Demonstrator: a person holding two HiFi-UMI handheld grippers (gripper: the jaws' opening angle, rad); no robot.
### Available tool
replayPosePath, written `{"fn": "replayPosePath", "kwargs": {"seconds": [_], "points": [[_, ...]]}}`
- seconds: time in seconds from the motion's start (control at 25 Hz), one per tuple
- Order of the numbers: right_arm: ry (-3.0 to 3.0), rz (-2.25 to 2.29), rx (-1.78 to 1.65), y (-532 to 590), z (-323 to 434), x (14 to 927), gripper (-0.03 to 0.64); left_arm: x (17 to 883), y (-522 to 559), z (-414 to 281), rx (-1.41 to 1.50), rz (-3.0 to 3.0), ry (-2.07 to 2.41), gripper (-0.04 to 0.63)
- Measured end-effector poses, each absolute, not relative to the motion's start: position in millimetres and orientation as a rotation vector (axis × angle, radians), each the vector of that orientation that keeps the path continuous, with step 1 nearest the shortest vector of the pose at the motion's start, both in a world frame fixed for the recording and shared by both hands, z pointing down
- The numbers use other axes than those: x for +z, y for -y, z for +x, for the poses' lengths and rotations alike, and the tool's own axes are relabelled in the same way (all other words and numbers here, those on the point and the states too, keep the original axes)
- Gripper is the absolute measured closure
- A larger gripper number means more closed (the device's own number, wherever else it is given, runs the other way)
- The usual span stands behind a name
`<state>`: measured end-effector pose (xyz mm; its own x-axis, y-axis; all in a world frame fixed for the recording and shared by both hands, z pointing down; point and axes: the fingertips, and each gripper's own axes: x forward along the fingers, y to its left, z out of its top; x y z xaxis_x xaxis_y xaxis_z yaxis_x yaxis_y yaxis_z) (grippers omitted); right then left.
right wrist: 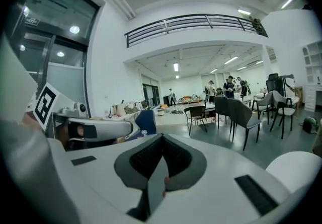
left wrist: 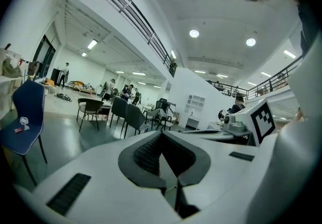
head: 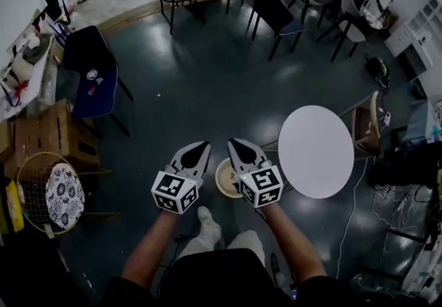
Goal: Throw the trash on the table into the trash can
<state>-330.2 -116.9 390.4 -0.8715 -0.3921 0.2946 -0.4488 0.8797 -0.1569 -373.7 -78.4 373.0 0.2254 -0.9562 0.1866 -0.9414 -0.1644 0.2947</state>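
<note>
Cream round trash can [head: 224, 178], smooth-walled and open-topped, stands on the glossy dark grey floor [head: 200, 92] just left of the round white table [head: 316, 150]. My right gripper [head: 233, 142] hides the can's right side, and I cannot tell how far above it the gripper sits. The table's flat matt top shows whole, with most of its base tucked out of sight underneath.

Both grippers are hard white plastic shells tapering to dark ribbed pads, each carrying a cube of black-and-white square markers. In the right gripper view the pads meet at the tip. A thin pale sliver and a small reddish speck sit low in the seam, and I cannot make out what either is.

My left gripper [head: 204, 145] is held beside the right one, not touching it, its ribbed pads pressed together on themselves. Bare forearms [head: 148, 254] run off the bottom edge.
</note>
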Motion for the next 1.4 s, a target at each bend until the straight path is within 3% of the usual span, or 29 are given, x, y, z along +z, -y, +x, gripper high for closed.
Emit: {"fn": "replayPosePath", "kwargs": {"seconds": [0.48,1.4], "points": [[2.85,0.668,0.255,106,-265,325,0.597,306,82,-306,-0.12,2.264,1.757,0.586],[3.009,0.623,0.161,-4,-99,231,0.597,212,-29,-132,-0.15,2.371,1.824,0.586]]}}
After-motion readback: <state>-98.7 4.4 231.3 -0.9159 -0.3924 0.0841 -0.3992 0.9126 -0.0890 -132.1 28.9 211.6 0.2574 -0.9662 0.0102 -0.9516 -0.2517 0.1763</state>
